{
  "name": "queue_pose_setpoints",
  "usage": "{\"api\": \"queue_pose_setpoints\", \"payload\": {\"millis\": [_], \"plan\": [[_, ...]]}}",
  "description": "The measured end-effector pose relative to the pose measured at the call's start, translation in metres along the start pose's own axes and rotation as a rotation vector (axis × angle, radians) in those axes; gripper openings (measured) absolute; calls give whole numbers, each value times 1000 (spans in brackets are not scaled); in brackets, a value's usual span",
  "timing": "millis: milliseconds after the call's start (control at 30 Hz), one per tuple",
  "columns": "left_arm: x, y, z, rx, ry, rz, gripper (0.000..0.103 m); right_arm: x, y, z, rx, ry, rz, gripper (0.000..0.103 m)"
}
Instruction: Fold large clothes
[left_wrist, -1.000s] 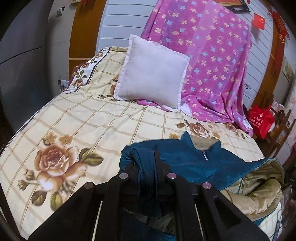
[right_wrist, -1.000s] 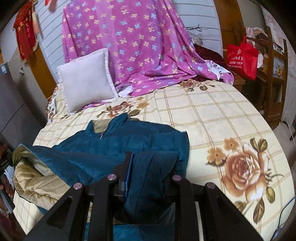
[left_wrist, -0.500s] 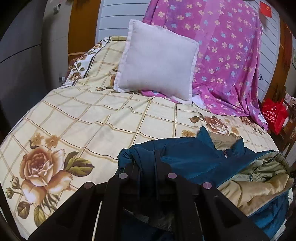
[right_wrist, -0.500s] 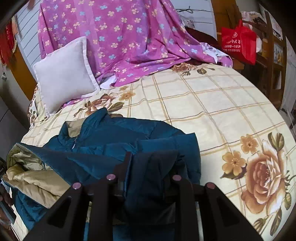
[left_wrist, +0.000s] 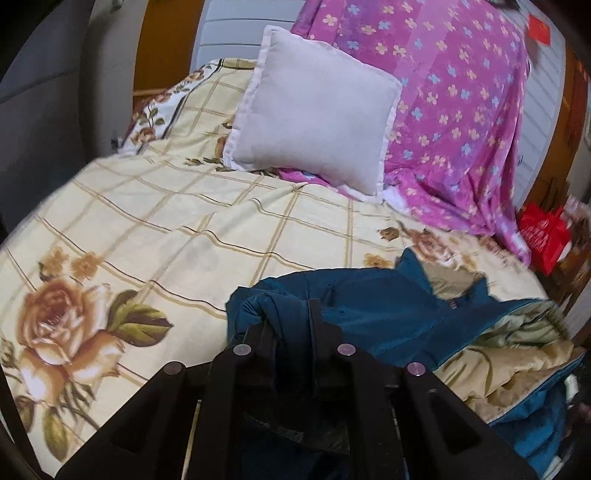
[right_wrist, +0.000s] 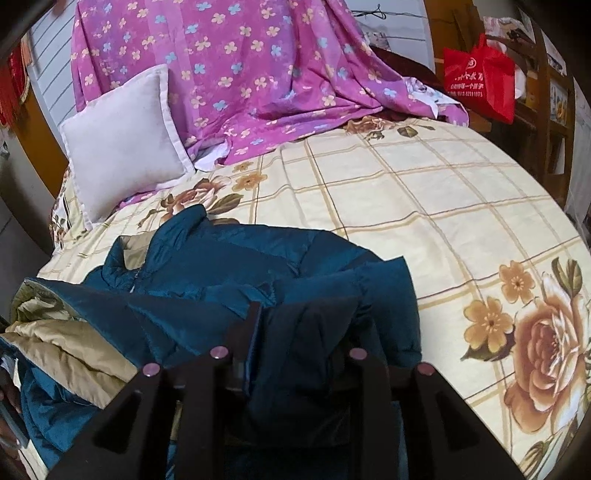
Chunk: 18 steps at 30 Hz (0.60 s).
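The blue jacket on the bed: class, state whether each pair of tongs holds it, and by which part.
Both hold the blue jacket. The left tongs and the right tongs, both opening, each have a bunched fold of its near edge between them.

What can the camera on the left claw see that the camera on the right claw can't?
Only the left wrist view: the left claw, its jaws opening with a bunched fold of blue jacket between them, and a small red square on the wall.

Only the right wrist view: the right claw, its jaws opening around a thick dark fold of jacket, a wooden shelf, and red tassels hanging at the left edge.

Both: the jacket with its tan lining, the rose-print bedsheet, the white pillow, the purple flowered cloth and the red bag.
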<state>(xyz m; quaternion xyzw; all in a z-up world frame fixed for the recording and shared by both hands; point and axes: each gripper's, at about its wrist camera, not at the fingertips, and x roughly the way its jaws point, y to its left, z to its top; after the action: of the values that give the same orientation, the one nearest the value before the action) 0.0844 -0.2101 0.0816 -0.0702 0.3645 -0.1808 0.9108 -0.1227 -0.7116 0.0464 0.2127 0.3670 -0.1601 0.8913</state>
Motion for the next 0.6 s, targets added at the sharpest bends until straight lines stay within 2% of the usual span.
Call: {"api": "queue_pose_setpoints", "payload": {"millis": [100,200,267,333,400,433,467,500,600], "plan": [[-4,15,5,-69,-12,-106,7,-2,-6,0,36,-15,42,32],[-19,26,15,-104,-56,-205,10,-8,-10,1,65,-47,90,41],[-30,26,23,-100,-78,-239,14,-14,-10,3,76,-74,111,50],[-43,23,31,-81,-98,-258,19,-19,-6,7,81,-97,135,63],[-63,19,39,-46,-164,-249,28,-29,1,11,77,-127,158,75],[-69,20,42,-42,-190,-247,34,-32,4,12,72,-133,162,85],[-79,22,45,-48,-231,-246,41,-35,9,13,62,-137,156,88],[-84,23,48,-55,-246,-245,43,-40,15,14,44,-148,137,88],[-95,23,49,-55,-249,-253,45,-59,31,17,6,-202,111,88]]}}
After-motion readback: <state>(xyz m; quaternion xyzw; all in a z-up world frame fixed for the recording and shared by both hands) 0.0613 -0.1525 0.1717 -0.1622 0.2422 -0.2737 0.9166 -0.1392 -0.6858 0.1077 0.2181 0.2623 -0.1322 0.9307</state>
